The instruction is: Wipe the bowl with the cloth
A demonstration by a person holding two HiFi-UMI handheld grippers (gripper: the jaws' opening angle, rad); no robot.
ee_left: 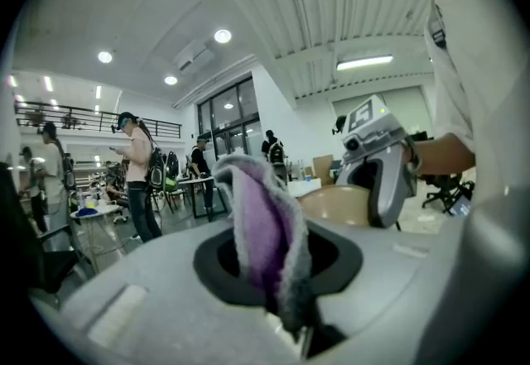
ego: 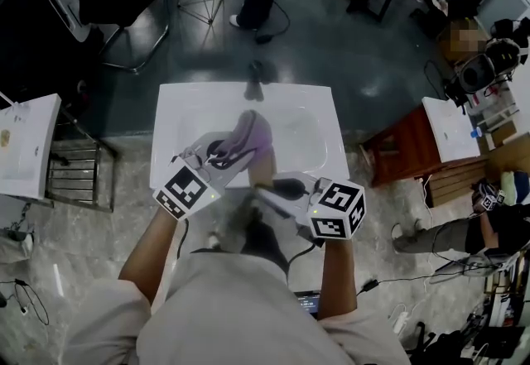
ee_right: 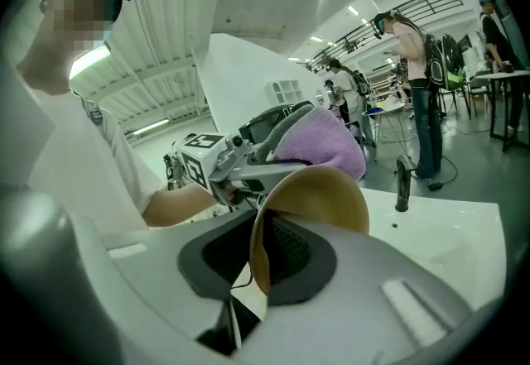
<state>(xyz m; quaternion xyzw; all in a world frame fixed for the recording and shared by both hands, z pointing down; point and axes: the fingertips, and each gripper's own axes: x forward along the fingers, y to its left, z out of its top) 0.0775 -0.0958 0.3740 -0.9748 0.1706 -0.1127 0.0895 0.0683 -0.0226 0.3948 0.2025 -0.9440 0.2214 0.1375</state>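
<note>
Left tool [ee_left: 291, 328] is clenching the cloth [ee_left: 263, 227] — a purple-grey fold is standing up out of its jaws. Right tool [ee_right: 252, 293] is gripping the tan bowl [ee_right: 323, 194] by its rim, with the bowl tilting on edge. Cloth is sitting just beyond the bowl's far rim, above the white table [ego: 186, 111] — contact unclear.

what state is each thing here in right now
cloth, bunched up, pinched in the left gripper
bowl, tipped on edge, held by its rim above the sink
left gripper, shut on cloth
right gripper, shut on bowl
faucet, no water running
</note>
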